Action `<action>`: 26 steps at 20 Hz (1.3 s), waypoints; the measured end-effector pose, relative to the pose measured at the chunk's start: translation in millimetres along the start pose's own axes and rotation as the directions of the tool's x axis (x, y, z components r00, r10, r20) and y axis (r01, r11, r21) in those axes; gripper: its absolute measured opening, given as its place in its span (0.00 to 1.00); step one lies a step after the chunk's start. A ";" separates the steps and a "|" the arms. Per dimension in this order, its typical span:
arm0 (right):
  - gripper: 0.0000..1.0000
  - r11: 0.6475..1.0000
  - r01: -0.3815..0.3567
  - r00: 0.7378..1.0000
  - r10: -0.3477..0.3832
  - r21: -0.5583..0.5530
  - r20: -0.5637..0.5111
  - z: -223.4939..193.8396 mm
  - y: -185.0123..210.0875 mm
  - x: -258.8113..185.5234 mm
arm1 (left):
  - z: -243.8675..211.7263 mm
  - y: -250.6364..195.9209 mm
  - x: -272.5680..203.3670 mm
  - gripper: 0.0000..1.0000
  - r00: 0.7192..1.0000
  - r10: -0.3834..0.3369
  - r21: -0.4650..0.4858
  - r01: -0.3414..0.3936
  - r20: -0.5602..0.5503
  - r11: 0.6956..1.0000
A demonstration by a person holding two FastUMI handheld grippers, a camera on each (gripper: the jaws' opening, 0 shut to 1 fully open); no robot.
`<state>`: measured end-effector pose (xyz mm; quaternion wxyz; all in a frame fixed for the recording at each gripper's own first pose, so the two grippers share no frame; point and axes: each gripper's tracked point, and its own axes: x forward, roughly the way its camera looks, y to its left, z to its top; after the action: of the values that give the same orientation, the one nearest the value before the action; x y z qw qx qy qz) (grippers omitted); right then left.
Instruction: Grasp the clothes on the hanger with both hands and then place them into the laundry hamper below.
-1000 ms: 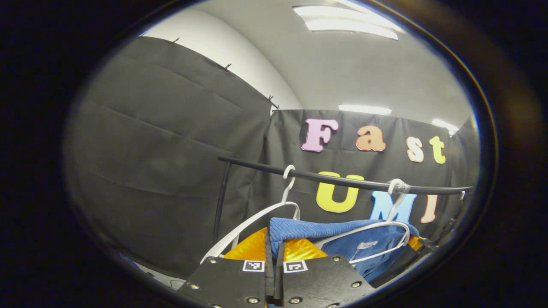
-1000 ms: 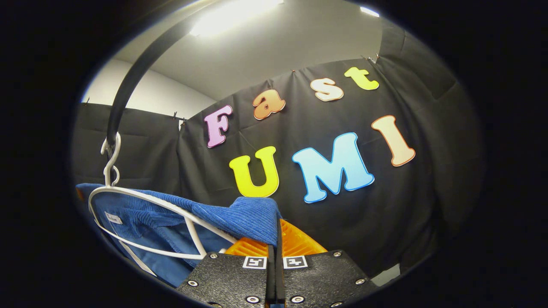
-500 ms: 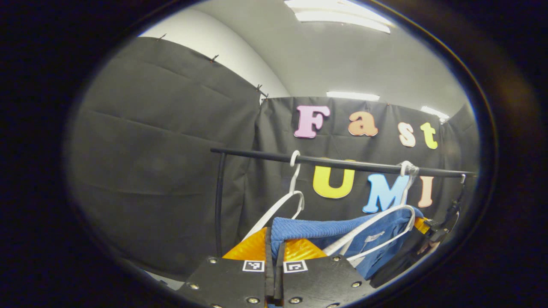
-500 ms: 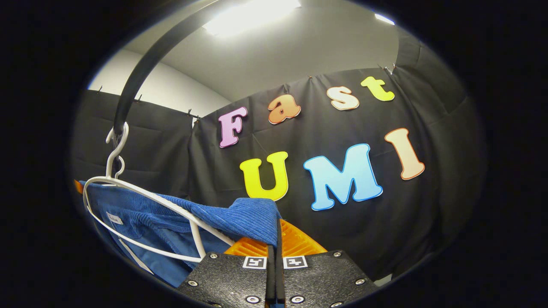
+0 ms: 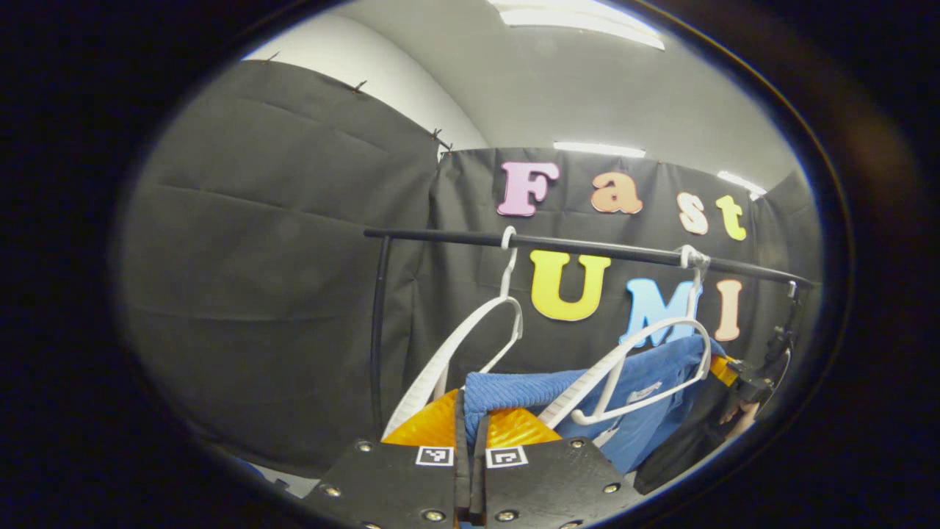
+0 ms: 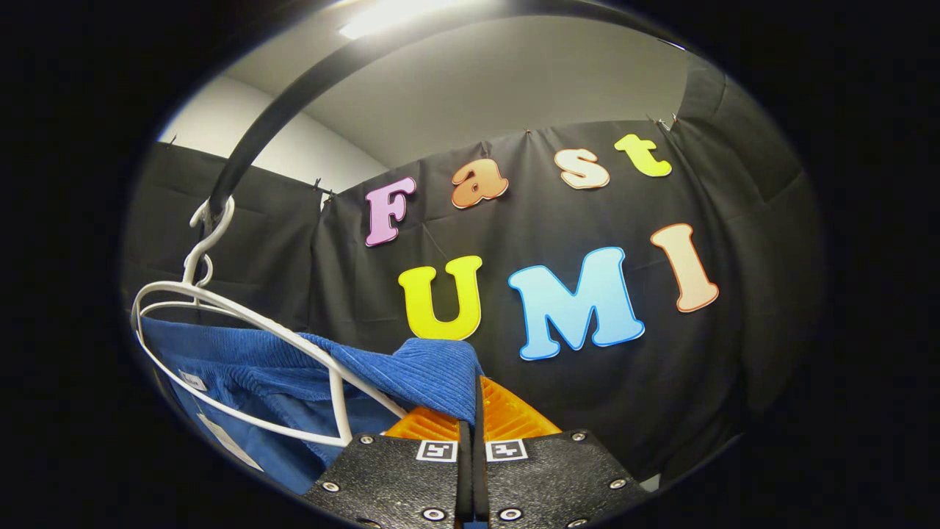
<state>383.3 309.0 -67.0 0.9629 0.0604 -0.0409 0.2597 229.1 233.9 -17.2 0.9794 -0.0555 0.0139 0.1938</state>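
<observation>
A blue corduroy garment (image 5: 646, 382) is draped partly over a white hanger (image 5: 646, 345) that hooks on the black rail (image 5: 587, 247). My left gripper (image 5: 470, 415) is shut on one end of the cloth, which folds over its fingertips. In the right gripper view the same blue garment (image 6: 294, 367) sags under the hanger's (image 6: 242, 323) upper arm, and my right gripper (image 6: 474, 411) is shut on its other end. The right gripper, with the hand holding it, appears far right in the left gripper view (image 5: 745, 386).
A second white hanger (image 5: 477, 330), bare, hangs on the rail left of the first. The rail's black upright post (image 5: 377, 330) stands at the left end. Black cloth walls close the booth behind and to the sides. In the right gripper view the rail (image 6: 294, 110) arcs overhead.
Both grippers have sunk with the cloth: the rail and hangers sit higher in view, and the blue garment has slid lower on its hanger, baring the hanger's top arm.
</observation>
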 end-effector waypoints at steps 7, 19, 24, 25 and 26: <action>0.00 0.999 -0.015 1.000 0.015 -0.036 -0.018 -17.2 4.7 -4.0 | -43.6 5.6 -5.2 0.01 0.999 0.000 -0.094 -0.005 -0.049 0.996; 0.00 0.995 0.051 0.990 -0.062 -0.084 -0.127 -61.5 -32.1 -17.5 | -85.2 -28.3 -3.9 0.01 0.994 0.014 -0.114 -0.027 -0.113 0.993; 0.00 0.996 0.050 0.984 -0.063 -0.080 -0.167 -76.5 -44.3 -40.4 | -108.4 -39.5 -19.6 0.00 0.988 0.023 -0.060 -0.033 -0.153 0.998; 0.00 0.996 0.050 0.982 -0.062 -0.070 -0.180 -81.6 -45.7 -46.1 | -111.4 -41.7 -23.7 0.01 0.987 0.021 -0.060 -0.031 -0.160 0.998; 0.00 0.997 0.048 0.979 -0.060 -0.064 -0.196 -85.7 -46.9 -52.2 | -118.0 -42.3 -29.4 0.01 0.985 0.020 -0.065 -0.031 -0.170 0.997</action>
<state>366.1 254.7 -162.0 0.9703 0.0069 0.0488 0.2367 217.4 170.4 -128.6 0.9696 -0.1044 0.0915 0.2013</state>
